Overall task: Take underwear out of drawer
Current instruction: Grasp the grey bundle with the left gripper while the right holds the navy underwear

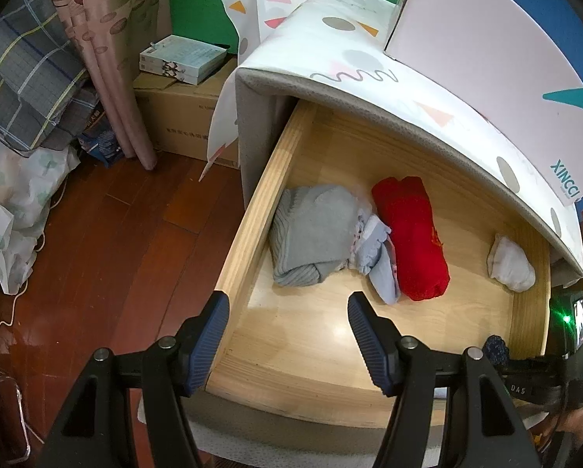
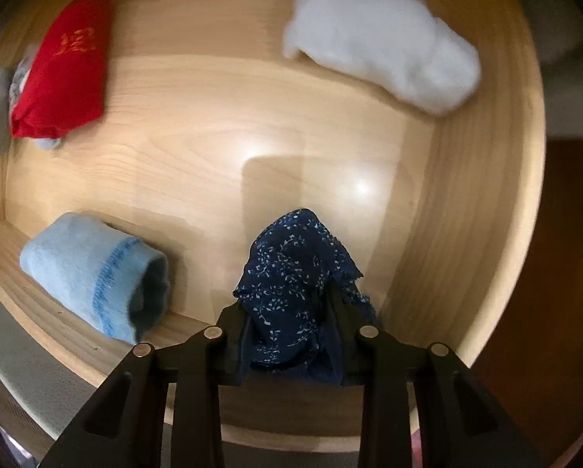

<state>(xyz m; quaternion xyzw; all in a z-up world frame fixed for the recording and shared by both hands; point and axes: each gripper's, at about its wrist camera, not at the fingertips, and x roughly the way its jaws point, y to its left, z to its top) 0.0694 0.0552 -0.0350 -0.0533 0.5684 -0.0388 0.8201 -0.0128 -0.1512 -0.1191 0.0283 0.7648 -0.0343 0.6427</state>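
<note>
Right gripper (image 2: 291, 327) jaws clenched on navy floral underwear (image 2: 295, 284), cloth bunched between them, hanging just above drawer (image 2: 466, 234) floor near front right corner. Lift straight up until hem clears front wall; avoid dragging sideways toward light blue roll (image 2: 92, 273) beside it. White bundle (image 2: 381, 39) and red roll (image 2: 65, 62) well apart, no snag risk judged. Left gripper (image 1: 287, 335) jaws released, empty, poised over front left rim; hold clear of lift path.

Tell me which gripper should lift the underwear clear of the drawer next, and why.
Right. The right gripper is already shut on the dark blue patterned underwear above the drawer floor. The left gripper hangs open and empty at the drawer's front edge.
</note>
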